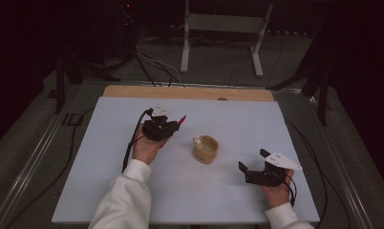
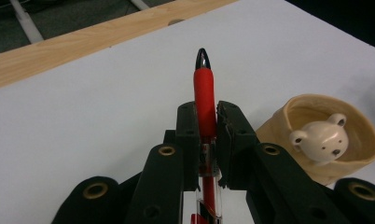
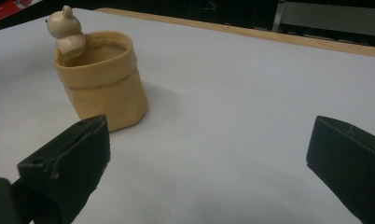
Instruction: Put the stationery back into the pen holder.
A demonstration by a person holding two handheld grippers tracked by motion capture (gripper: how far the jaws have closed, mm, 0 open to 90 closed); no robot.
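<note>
Around the white table [image 1: 109, 191], dark floor, trailing cables and a pale metal frame [image 1: 223, 28] beyond the far edge were seen from the high view, and a strip of bare wood [image 1: 190, 92] was left showing along the far side of the tabletop. Near the middle of the table a tan cup [image 1: 206, 149] with a small bear figure [image 1: 197, 141] perched on its rim was set upright, between the two grippers and touched by neither. Nothing was placed between the cup and either tool. A red pen [image 2: 204, 100] was pinched in the left gripper [image 1: 160, 127], whose jaws were pressed together on its barrel; in the left gripper view the red grip section and dark rounded tip were pointed up and away over bare white surface, with a clear section of the barrel seen lower down between the jaws. The pen was thus held above the table, to the left of the cup in the high view, its red end projected toward the cup's side. The right gripper [image 1: 258, 169] was held low near the table's near right corner, its jaws spread wide with nothing between them. In the right gripper view the cup was seen beyond the left jaw. The pen's lower end was cut off at the frame's bottom edge, and the inside of the cup could not be made out.
</note>
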